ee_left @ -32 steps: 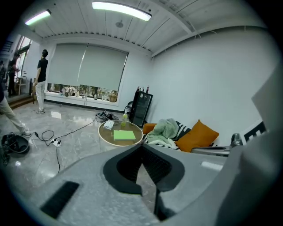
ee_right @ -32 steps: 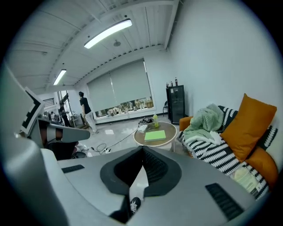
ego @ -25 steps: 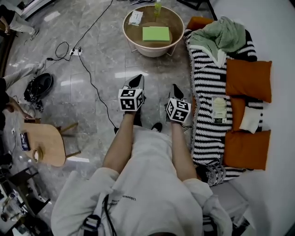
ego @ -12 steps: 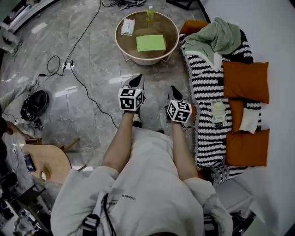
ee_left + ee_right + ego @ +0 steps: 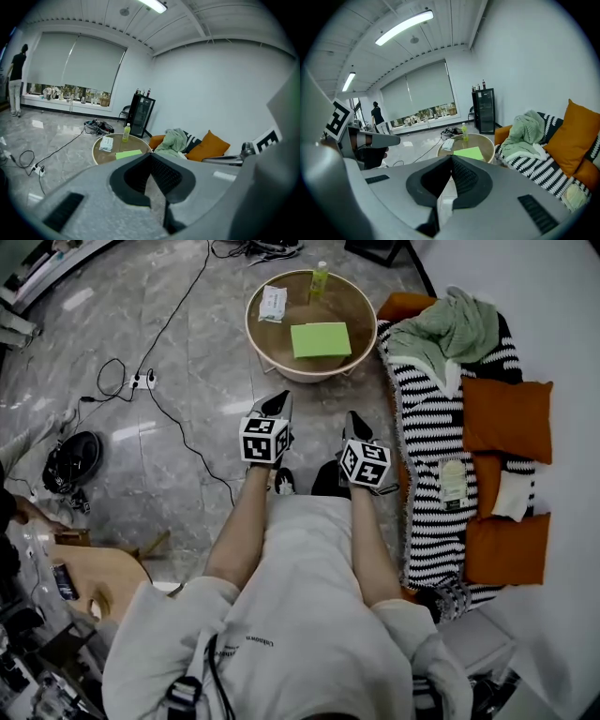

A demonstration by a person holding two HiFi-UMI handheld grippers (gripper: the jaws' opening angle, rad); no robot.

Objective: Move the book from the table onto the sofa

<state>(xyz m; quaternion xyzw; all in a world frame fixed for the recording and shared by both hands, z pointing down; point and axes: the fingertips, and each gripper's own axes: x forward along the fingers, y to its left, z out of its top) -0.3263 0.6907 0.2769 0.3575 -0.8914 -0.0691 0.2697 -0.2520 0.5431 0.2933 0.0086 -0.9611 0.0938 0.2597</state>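
- the fingers (image 5: 165,177) of the left gripper (image 5: 150,155) are pressed together, with nothing between them.
- the right gripper (image 5: 451,157) has its jaws closed too, and they hold nothing.
- both grippers are side by side above the floor (image 5: 187,437), pointing toward the round table (image 5: 251,320) and well apart from it.
- the green book (image 5: 320,339) lies flat on the table, near a bottle (image 5: 320,277) and a white packet (image 5: 273,303).
- the sofa (image 5: 427,465), draped in stripes, stands just right of the table and carries a green blanket (image 5: 459,320) and orange cushions (image 5: 506,413).

Glossy marble floor (image 5: 84,324), white walls (image 5: 225,93)
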